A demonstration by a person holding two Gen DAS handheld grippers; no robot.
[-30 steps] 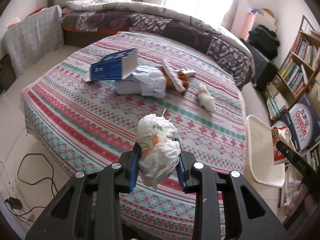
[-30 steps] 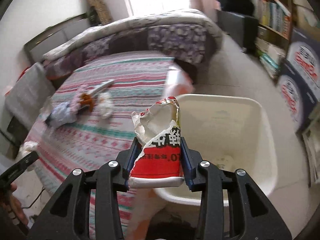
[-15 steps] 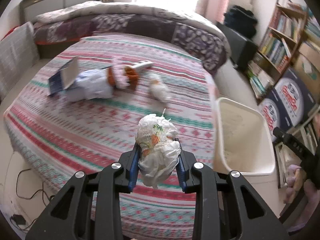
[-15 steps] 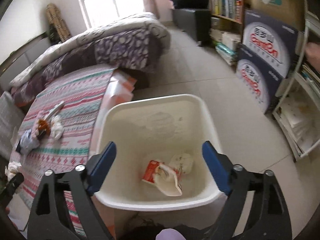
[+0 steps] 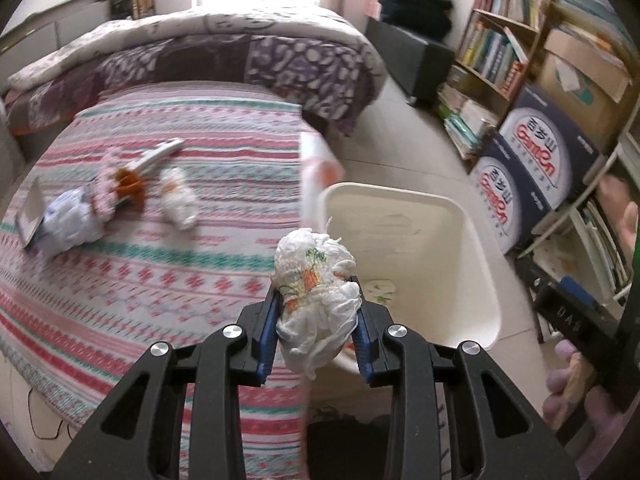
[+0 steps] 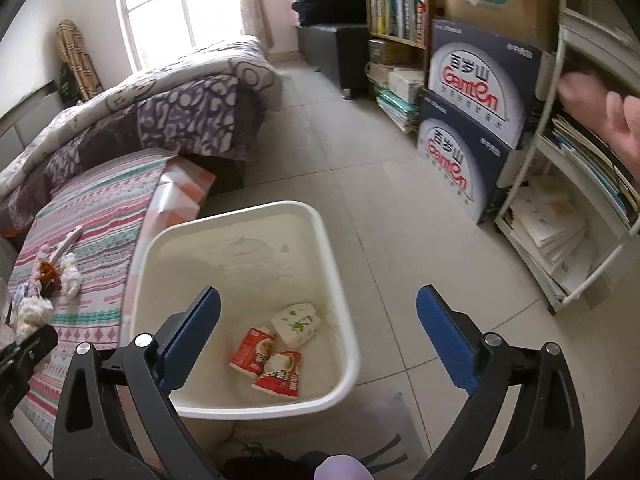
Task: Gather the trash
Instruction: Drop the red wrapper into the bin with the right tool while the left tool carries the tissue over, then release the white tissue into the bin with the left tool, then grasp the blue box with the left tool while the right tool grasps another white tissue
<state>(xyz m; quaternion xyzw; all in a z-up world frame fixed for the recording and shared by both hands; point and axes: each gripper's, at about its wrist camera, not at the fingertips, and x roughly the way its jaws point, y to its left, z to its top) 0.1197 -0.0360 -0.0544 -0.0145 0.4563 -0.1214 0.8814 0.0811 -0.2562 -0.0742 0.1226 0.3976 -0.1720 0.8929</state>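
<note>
My left gripper (image 5: 316, 316) is shut on a crumpled white wad of tissue (image 5: 314, 280) with orange and green print, held just left of the cream trash bin's (image 5: 486, 276) near rim. My right gripper (image 6: 318, 332) is open and empty above the same bin (image 6: 340, 280). Inside the bin lie two red snack wrappers (image 6: 266, 360) and a white printed packet (image 6: 298, 322). On the striped bed (image 5: 140, 248) remain a white wad (image 5: 178, 200), an orange and pink bundle (image 5: 124, 180) and a bluish crumpled bag (image 5: 68, 224).
Blue-and-white cartons (image 6: 476, 108) are stacked against a bookshelf (image 6: 396, 8) on the right. A white wire shelf with papers (image 6: 560, 220) stands at the far right. Tiled floor (image 6: 380, 200) lies between bed and shelves. A purple quilt (image 5: 240, 52) covers the bed's far end.
My right gripper opened and dropped the red wrapper into the bin. My left gripper carried the tissue wad from over the bed rightward to the bin's edge.
</note>
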